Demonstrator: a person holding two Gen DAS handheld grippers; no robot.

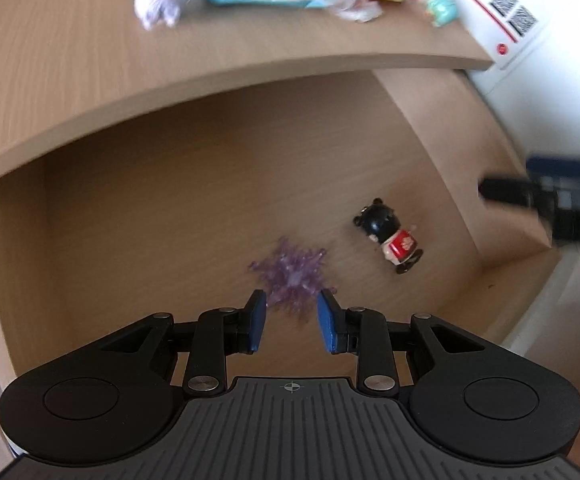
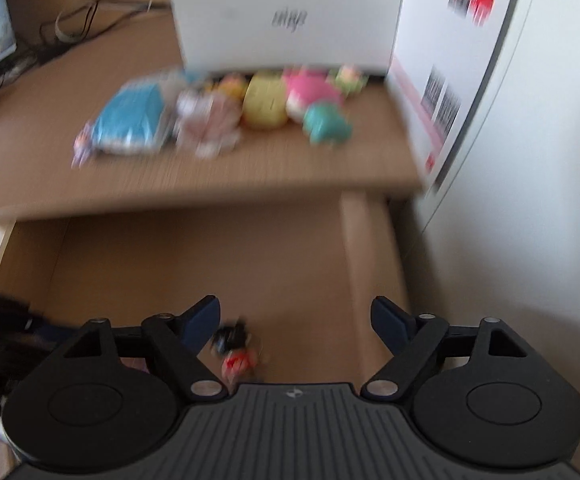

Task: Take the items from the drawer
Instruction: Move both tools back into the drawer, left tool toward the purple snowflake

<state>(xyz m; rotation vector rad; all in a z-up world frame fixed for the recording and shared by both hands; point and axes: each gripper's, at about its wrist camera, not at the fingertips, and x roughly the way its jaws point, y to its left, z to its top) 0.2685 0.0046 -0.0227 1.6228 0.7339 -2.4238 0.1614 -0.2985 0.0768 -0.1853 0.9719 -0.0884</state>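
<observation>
- Left tongs (image 1: 291, 320) stand partly open, blue pads clear of everything, holding nothing; they hang just above the purple translucent spiky plastic toy (image 1: 290, 274) on the floor of the open wooden drawer (image 1: 170, 200).
- Right tongs (image 2: 295, 326) stand wide apart and empty, over the small black-headed figurine in a red-and-white outfit (image 2: 236, 350), which lies on its side near the drawer's right wall.
- Both toys remain inside the drawer, near each other but apart.
- Handling, spiky toy: judged light, soft and springy; the spikes would likely bend under the pads, so a grip across the central mass looks safer than one on the tips.
- Handling, figurine: judged light, hard and glossy, hence slippery; the rounded head may squirt out, so the narrower red body (image 1: 402, 246) looks the better hold.
- Bench (image 2: 250, 168) above the drawer carries a blue packet (image 2: 130, 120), a yellow soft toy (image 2: 266, 104), a pink toy (image 2: 314, 96) and a teal toy (image 2: 326, 126).
- Markings: white box (image 2: 290, 12) bears a dark logo, too blurred to read; white panel (image 1: 510, 12) shows two QR-type codes and a red emblem, with no legible text; the figurine's chest print is unreadable.
</observation>
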